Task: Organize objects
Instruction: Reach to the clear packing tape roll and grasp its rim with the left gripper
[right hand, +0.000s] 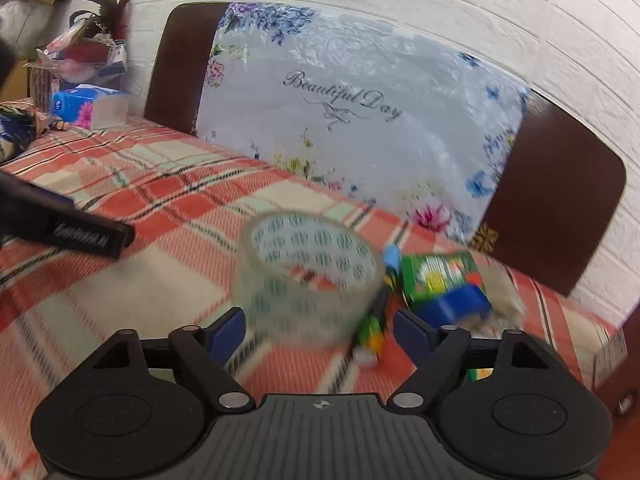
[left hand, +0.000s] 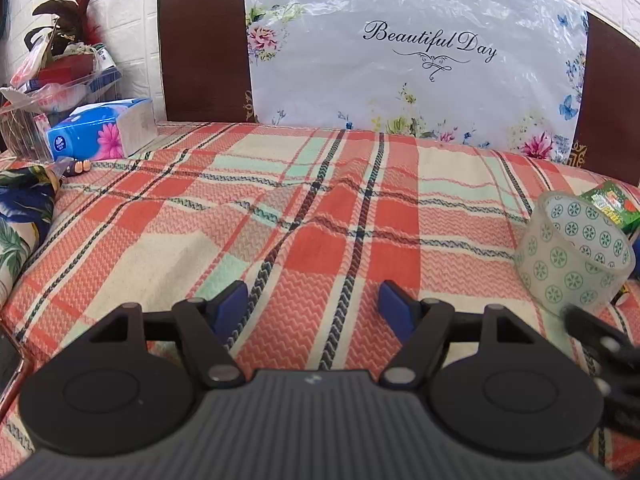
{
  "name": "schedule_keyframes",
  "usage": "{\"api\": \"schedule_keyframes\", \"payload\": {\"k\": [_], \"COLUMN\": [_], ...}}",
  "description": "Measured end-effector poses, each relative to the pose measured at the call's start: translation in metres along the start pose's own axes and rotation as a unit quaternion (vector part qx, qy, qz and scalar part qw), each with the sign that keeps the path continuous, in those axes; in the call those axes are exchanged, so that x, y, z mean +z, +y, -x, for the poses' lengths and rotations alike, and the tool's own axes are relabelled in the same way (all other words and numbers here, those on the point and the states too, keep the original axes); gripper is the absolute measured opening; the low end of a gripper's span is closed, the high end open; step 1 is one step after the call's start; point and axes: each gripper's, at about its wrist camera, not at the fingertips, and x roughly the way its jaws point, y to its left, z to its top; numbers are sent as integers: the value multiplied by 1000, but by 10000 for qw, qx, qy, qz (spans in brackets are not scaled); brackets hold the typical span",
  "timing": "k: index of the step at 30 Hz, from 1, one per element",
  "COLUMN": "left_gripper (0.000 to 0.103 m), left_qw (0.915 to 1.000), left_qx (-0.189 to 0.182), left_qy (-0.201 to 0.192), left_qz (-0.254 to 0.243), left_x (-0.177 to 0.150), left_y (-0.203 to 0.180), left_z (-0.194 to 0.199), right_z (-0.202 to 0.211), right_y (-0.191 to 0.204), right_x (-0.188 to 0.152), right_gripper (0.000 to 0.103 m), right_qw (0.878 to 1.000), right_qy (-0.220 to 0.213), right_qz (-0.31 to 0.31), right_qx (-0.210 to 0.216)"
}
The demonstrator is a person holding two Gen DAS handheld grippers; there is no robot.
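right gripper (right hand: 320, 330) is gaping wide, tape roll (right hand: 308, 276) on its side just ahead near the bed's (left hand: 280, 216) right edge. left gripper (left hand: 312, 306) is wide too, nothing between. risk: a nudge rolls it into the green box (right hand: 440, 276).

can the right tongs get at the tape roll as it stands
Probably yes: the right tongs are open, and the tape roll sits just ahead between the pads, nothing blocking it.
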Motion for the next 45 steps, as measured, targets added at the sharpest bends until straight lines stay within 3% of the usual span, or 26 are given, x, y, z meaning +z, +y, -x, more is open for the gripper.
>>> {"api": "schedule_keyframes", "payload": {"k": [3, 8, 11, 16, 20, 23, 26, 27, 30, 33, 35, 38, 40, 43, 44, 45], "left_gripper": [75, 76, 76, 77, 77, 78, 77, 76, 76, 76, 76, 64, 40, 22, 16, 16], "left_qw": [10000, 10000, 10000, 10000, 10000, 9999, 9996, 9994, 9907, 9753, 9650, 9611, 9575, 9513, 9506, 9518], "left_qx": [-9, -12, -2, 31, 57, 71, 131, -6, -1204, -2073, -2400, -2257, -2112, -2198, -2198, -2155], "left_qy": [0, 7, 10, 24, 33, 44, 185, 320, 608, 667, 735, 891, 1206, 1524, 1550, 1504], "left_qz": [9, 50, 42, 0, -50, -81, -194, -146, 158, -362, -766, -1320, -1551, -1534, -1552, -1583], "left_x": [0, -1, -1, -1, 0, 0, 3, 5, 12, 18, 16, 5, -7, -16, -16, -13], "left_y": [1, 2, 1, 1, 0, -2, -9, -13, -38, -86, -117, -150, -161, -164, -165, -167], "left_z": [-1, -5, -4, -5, -6, -6, -1, 5, 39, 75, 92, 94, 84, 75, 77, 82], "right_z": [-18, -20, -4, 47, 85, 105, 122, 124, 125, 122, 120, 117, 111, 102, 100, 101], "right_y": [6, 8, 14, 9, -14, -37, -54, -58, -64, -62, -63, -61, -60, -60, -59, -58], "right_x": [11, 9, 2, -29, -58, -79, -96, -99, -104, -103, -103, -100, -96, -90, -89, -88], "right_gripper": [93, 93, 93, 93, 93, 86, 96, 97, 97, 97, 98, 98, 99, 95, 86, 86], "right_qw": [9998, 9997, 9994, 9985, 9996, 9986, 9949, 9939, 9919, 9920, 9925, 9928, 9934, 9943, 9944, 9950], "right_qy": [-17, -15, -50, -102, 97, 355, 501, 554, 593, 614, 611, 613, 604, 578, 532, 459], "right_qz": [174, 219, 347, 455, 88, -385, -841, -923, -1111, -1091, -1052, -1030, -973, -891, -883, -850], "right_qx": [-13, 101, 38, 283, 231, -5, -230, -233, -144, -133, -118, -79, -51, 91, 235, 270]}}
